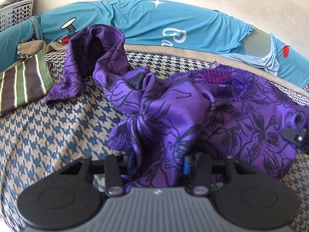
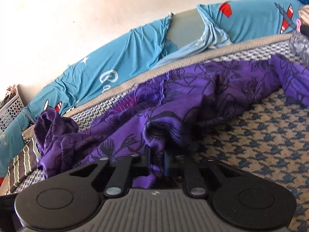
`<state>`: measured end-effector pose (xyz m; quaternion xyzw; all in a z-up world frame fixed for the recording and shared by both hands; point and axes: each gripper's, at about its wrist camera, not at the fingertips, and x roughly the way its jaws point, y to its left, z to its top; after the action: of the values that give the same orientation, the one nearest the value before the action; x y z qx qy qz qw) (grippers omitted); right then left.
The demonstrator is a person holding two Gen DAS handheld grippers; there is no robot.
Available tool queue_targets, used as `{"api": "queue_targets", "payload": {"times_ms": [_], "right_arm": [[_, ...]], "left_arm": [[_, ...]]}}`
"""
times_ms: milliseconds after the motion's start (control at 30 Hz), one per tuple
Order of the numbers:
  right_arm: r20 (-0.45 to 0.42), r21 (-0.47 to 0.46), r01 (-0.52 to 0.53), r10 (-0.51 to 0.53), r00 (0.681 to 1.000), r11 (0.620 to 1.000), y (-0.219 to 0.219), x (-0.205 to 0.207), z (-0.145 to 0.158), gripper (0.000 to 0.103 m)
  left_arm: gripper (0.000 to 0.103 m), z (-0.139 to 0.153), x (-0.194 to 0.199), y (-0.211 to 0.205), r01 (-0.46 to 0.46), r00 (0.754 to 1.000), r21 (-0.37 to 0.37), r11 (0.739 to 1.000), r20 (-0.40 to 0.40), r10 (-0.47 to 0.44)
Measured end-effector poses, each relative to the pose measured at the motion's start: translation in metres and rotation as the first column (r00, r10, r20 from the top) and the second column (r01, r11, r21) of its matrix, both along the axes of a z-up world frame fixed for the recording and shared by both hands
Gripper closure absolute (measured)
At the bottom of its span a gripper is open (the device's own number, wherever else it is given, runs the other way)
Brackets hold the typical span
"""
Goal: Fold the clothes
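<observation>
Purple garment (image 1: 173, 116), printed with black line flowers, lies crumpled on a houndstooth bed cover (image 1: 48, 135) of blue and beige. One part, likely a sleeve, stands up in a hollow fold at the far left of the heap; an embroidered area with a magenta patch shows at the far right of it. Fabric spreads rightward in loose ridges and is not flat anywhere.

Left gripper (image 1: 158, 164): cloth from the near edge of the garment runs between its two fingers, with a blue pad (image 1: 187, 164) showing on the right finger. The jaws stand somewhat apart with a bunch of cloth filling the gap; whether they are pressing it cannot be told with certainty.

Right gripper (image 2: 156, 164): jaws drawn close together, pinching a narrow fold of the purple garment's near edge. Its tip also shows at the right edge of the left wrist view, against the cloth.

Surroundings: a folded striped cloth (image 1: 23, 85) in green, brown and cream lies on the cover to the left of the garment, just apart from it. A teal printed sheet (image 1: 144, 23) runs along the far side against a pale wall. A white perforated basket (image 1: 15, 11) stands at the far left corner.
</observation>
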<state>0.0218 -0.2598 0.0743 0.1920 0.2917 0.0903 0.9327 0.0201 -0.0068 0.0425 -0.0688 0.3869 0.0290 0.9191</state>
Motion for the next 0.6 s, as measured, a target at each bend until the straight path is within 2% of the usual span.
{"api": "queue_targets", "payload": {"times_ms": [367, 500, 600], "right_arm": [[0.18, 0.045, -0.03, 0.022, 0.983, 0.999, -0.014, -0.053, 0.05, 0.098], [0.193, 0.039, -0.032, 0.024, 0.981, 0.999, -0.018, -0.073, 0.057, 0.098], [0.191, 0.003, -0.03, 0.029, 0.981, 1.0, -0.02, -0.084, 0.056, 0.099]], "left_arm": [[0.064, 0.042, -0.034, 0.019, -0.08, 0.987, 0.014, 0.997, 0.144, 0.077], [0.064, 0.049, -0.051, 0.023, -0.084, 0.985, 0.023, 0.996, 0.155, 0.08], [0.064, 0.047, -0.063, 0.025, -0.073, 0.988, 0.011, 0.997, 0.134, 0.071]]}}
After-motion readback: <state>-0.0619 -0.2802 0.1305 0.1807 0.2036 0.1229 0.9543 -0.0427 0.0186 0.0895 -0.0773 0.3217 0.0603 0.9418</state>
